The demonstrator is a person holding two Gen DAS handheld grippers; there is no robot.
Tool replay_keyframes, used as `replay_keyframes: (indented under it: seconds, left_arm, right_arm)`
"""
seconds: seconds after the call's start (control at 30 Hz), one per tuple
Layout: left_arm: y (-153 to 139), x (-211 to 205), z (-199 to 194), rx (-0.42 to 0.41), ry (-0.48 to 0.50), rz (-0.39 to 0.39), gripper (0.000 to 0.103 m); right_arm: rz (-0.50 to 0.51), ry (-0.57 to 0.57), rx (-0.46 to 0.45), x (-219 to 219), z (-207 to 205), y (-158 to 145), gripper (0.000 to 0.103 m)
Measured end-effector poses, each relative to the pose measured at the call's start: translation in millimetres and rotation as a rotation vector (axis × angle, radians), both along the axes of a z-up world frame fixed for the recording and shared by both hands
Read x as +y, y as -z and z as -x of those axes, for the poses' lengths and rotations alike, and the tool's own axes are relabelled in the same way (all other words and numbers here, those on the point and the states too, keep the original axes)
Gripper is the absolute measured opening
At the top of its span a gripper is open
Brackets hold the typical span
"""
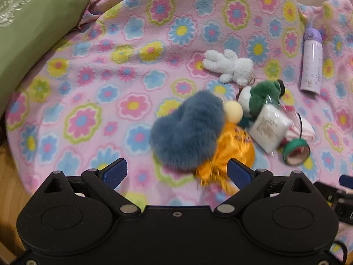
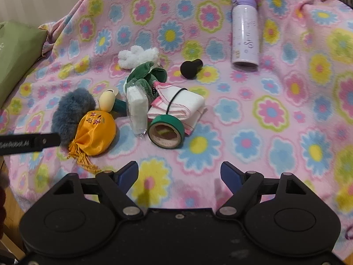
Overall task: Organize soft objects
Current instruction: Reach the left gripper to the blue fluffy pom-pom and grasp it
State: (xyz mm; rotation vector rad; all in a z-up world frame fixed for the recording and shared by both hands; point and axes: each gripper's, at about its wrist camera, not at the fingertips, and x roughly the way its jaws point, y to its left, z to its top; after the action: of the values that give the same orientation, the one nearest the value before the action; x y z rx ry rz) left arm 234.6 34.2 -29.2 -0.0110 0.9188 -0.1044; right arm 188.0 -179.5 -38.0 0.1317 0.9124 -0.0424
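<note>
Left gripper (image 1: 177, 173) spread wide and empty, blue fluffy toy (image 1: 187, 132) just beyond, orange pouch (image 1: 233, 152) toward its right finger. Right gripper (image 2: 179, 174) open over bare blanket (image 2: 253, 132), pile far-left.

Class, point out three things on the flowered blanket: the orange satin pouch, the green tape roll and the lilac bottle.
orange satin pouch (image 2: 96, 130), right wrist view, middle of its rounded body
green tape roll (image 2: 166, 132), right wrist view, its front rim
lilac bottle (image 2: 245, 31), right wrist view, middle of its barrel

Each gripper, left gripper (image 1: 177, 173) and right gripper (image 2: 179, 175), is matte black plastic with round housings, silver pivot pins and blue ribbed finger pads (image 1: 115, 172). White lettering, too blurred to read surely, marks one black side bar.
</note>
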Motion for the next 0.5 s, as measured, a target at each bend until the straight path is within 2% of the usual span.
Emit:
replay_keyframes:
  seconds: [0.33, 0.5]
  left_arm:
    - [27.5, 1.1, -57.8, 0.066, -0.009, 0.093, 0.097]
    - [35.9, 2.3, -69.9, 0.059, -0.003, 0.13, 0.1]
  right_arm:
    - [0.015, 0.0, -0.005, 13.7, -37.4, 15.3, 0.081]
    - [0.033, 0.029, 0.005, 17.1, -52.1, 28.6, 0.081]
